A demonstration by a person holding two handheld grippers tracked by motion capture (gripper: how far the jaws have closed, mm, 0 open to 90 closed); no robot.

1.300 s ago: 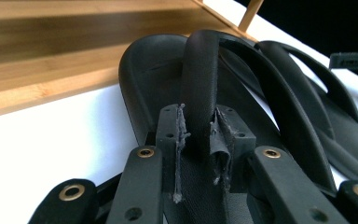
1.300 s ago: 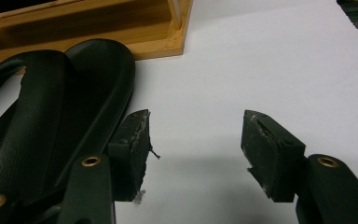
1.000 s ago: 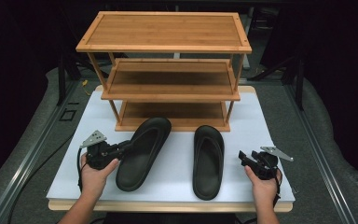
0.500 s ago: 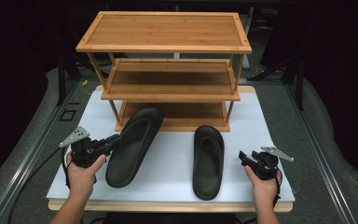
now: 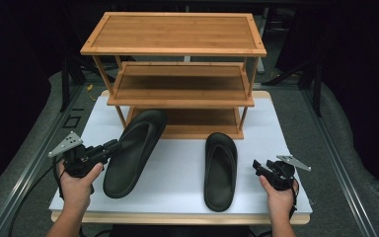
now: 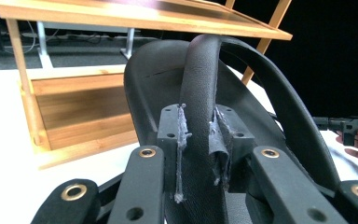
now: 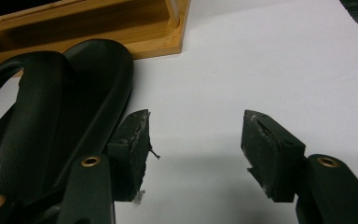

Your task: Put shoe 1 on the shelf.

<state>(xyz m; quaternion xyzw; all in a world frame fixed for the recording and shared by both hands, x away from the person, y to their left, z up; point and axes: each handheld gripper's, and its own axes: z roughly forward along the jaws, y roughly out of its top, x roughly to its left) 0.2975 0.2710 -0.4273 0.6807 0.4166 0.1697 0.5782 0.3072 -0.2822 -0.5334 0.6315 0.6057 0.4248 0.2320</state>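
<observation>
Because the left sandal (image 5: pixel 134 150) looks like one piece of soft rubber, it is judged to be light and bendy, not easy to break. A sole like that can flop when it is lifted by one end, and smooth rubber may slip a little. The strap (image 6: pixel 200 93) is the best place to take hold, since it is thin enough to fit between the fingers and it stands up from the sole.

That is where the sandal is held now. In the left gripper view, the strap is pinched between the two fingers (image 6: pixel 171 135) of the left gripper (image 5: pixel 109 146), and the fingers are pressed tight on both sides of it. The sandal lies on the left part of the white table (image 5: pixel 177 168), with its far end at the bottom board of the wooden shelf (image 5: pixel 177 89). Whether it is lifted off the table cannot be told.

The right sandal (image 5: pixel 220 170) lies flat on the table, near the middle, with its toe close to the shelf. The right gripper (image 5: pixel 259 168) is kept just to the right of it. In the right gripper view, its fingers (image 7: pixel 133 140) are spread wide and nothing is held. One finger is just beside the edge of the sandal; touching cannot be told.
</observation>
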